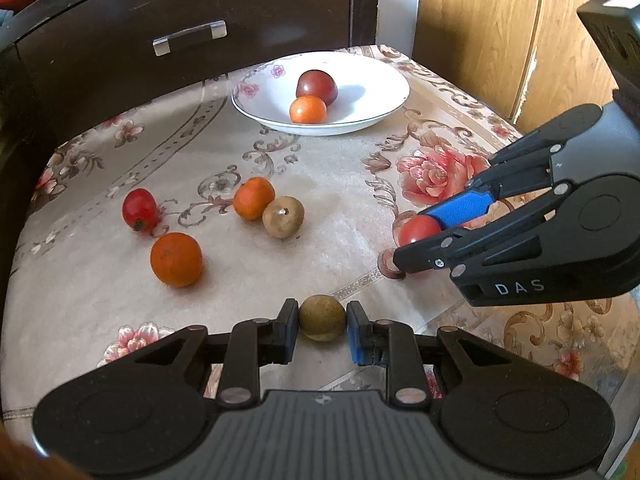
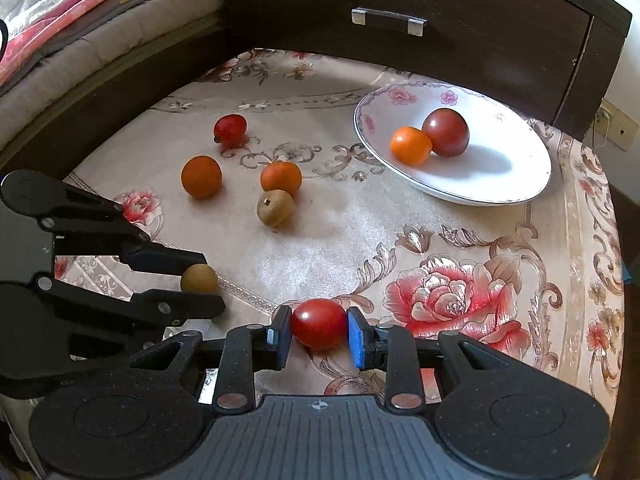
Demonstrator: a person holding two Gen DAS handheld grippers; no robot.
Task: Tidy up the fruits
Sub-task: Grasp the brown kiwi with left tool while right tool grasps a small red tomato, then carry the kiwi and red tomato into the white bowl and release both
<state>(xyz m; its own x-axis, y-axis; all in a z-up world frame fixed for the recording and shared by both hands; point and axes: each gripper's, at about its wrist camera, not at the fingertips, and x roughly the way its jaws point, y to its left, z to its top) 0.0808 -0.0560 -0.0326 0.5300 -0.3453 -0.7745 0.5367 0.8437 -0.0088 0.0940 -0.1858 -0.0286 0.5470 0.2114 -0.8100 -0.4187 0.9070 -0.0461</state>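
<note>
Right wrist view is showing the right gripper (image 2: 319,334) clamping a red tomato (image 2: 319,323); left gripper (image 1: 322,325) is gripping a brown fruit (image 1: 322,318); plate (image 2: 500,188) is lying at one o'clock, nearer the right jaws

The left tongs (image 1: 322,322) are black with blue pads and pinch a brown-green round fruit (image 1: 322,317). The right tongs (image 2: 319,330) are black and blue too, around a shiny red tomato (image 2: 318,323). The surface (image 1: 332,176) under them wears a cream cloth with pink roses and brown swirls. Past the tongs sits a white plate (image 2: 500,184) with little pink flowers on its rim, holding a dark red fruit (image 2: 445,132) and an orange one (image 2: 411,145).
</note>
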